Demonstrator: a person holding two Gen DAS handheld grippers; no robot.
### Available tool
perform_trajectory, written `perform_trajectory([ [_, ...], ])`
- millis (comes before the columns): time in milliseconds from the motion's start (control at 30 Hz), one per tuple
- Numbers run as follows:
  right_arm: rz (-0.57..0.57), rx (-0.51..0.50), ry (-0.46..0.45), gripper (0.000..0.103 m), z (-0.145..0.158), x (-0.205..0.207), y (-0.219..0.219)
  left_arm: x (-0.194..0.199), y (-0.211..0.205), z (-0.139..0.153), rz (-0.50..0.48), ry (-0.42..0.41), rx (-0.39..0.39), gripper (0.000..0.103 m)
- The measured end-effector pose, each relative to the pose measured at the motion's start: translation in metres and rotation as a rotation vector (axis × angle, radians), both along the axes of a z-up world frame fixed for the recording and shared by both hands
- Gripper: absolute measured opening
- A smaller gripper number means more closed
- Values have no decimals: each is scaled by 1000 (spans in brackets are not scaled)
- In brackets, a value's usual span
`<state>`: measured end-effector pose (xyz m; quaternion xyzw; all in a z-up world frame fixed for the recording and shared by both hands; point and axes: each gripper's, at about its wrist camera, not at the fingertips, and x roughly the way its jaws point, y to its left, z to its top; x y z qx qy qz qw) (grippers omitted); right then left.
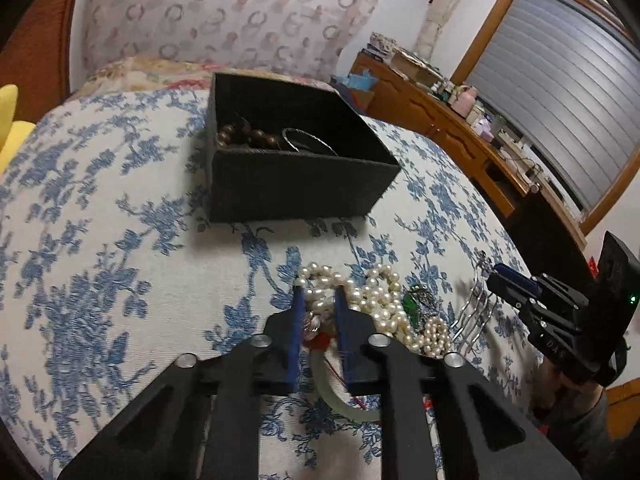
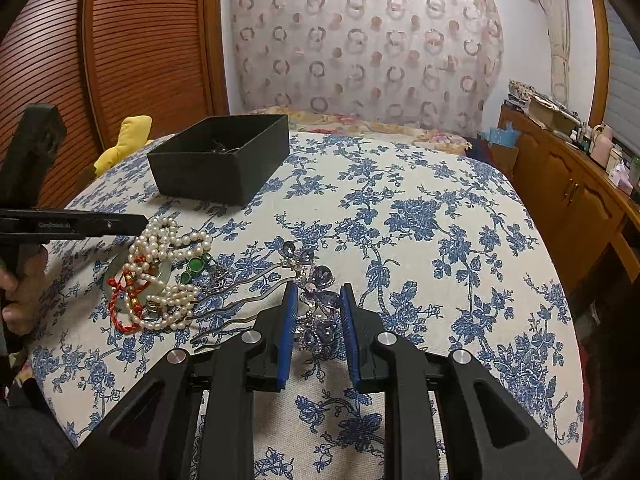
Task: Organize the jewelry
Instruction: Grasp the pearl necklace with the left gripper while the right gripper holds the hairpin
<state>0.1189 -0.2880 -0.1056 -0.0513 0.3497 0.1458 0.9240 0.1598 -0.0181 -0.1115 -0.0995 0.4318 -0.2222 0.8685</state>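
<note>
A black open box [image 1: 296, 184] sits on the blue-flowered cloth and holds brown beads [image 1: 244, 136] and a silver bangle [image 1: 308, 140]; it also shows in the right wrist view [image 2: 216, 168]. A pile of pearl necklaces [image 1: 376, 300] with a red cord and a pale jade ring [image 1: 332, 396] lies nearer; it shows too in the right wrist view [image 2: 168, 276]. My left gripper [image 1: 318, 300] is open, its fingers either side of a pearl strand. My right gripper [image 2: 318, 296] is open around a purple crystal hair comb [image 2: 316, 300].
A green-stone piece [image 2: 194, 266] lies beside the pearls. A wooden sideboard [image 2: 568, 184] with clutter stands at the right. A yellow cushion [image 2: 120, 148] lies behind the box, wooden slatted doors [image 2: 120, 40] at the left. The right gripper appears in the left wrist view [image 1: 492, 276].
</note>
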Motion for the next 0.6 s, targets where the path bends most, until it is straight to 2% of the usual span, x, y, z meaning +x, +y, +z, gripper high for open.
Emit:
perform_trajectory([
  [67, 0, 0, -1, 23, 0, 0, 0, 0, -2, 1, -1, -8, 12, 9],
  [100, 0, -1, -2, 23, 0, 0, 0, 0, -3, 2, -2, -16, 18, 0],
  [433, -1, 0, 0, 23, 0, 0, 0, -9, -11, 43, -9, -134, 71, 0],
  [600, 0, 0, -1, 23, 0, 0, 0, -2, -11, 26, 1, -80, 116, 0],
])
